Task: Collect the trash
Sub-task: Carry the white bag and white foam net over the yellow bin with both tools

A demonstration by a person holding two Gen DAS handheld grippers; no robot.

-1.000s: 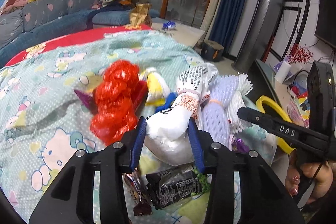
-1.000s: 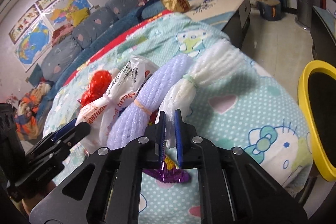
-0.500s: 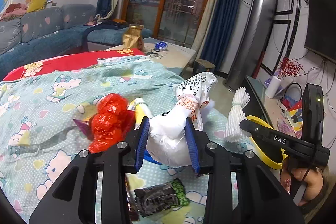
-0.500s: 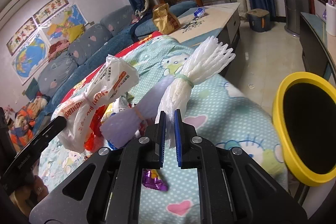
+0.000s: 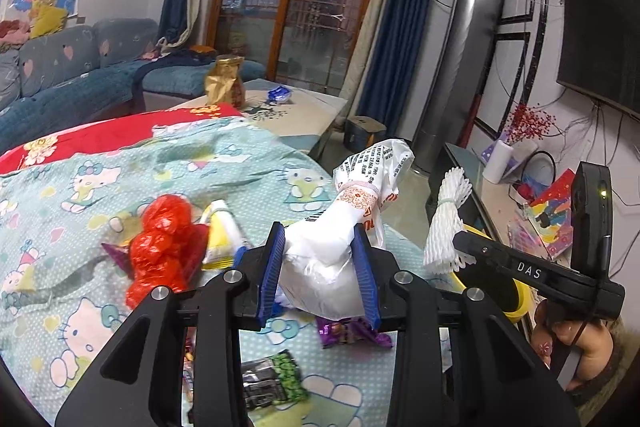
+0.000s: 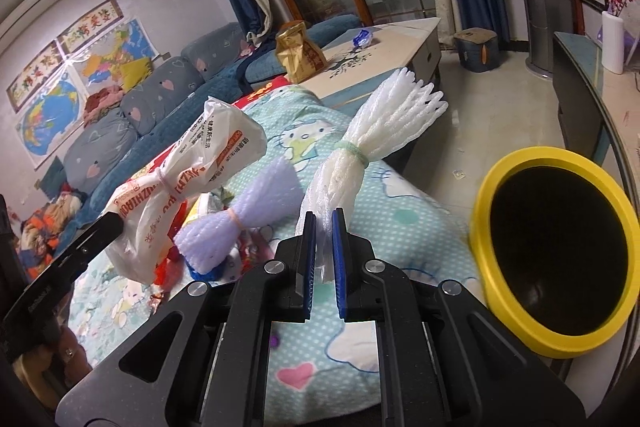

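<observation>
The left gripper (image 5: 320, 267) is clamped on the knotted white plastic bag (image 5: 340, 239), its blue pads pressing both flanks of the bag's swollen lower body; the right gripper (image 6: 322, 259) is closed on the lower end of the white foam fruit net (image 6: 360, 155), pinching it flat. Against the view of a second ago, both bundles have come up clear of the Hello Kitty bedcover (image 5: 120, 187): the bag then sat among the litter and the white net lay pressed against the lilac foam net (image 6: 240, 215), which is now left behind on the cover. In the left wrist view more of the room shows than before, and the red plastic bag (image 5: 164, 247), the yellow-and-white wrapper (image 5: 222, 235), the purple foil wrapper (image 5: 352, 333) and the black-and-green snack packet (image 5: 272, 381) remain on the cover below. The yellow-rimmed bin (image 6: 556, 259) fills far more of the right wrist view than it did, to the right of the held net. The white bag's long axis runs up and away from the left gripper, tilted rightward, neck tied with a pale band and open mouth uppermost. The white net's long axis likewise slants up and to the right from the jaws, bound at mid-length by a green band (image 6: 354, 151), frayed end highest. Both items are held in the air above the bedcover edge, well apart from each other.
</observation>
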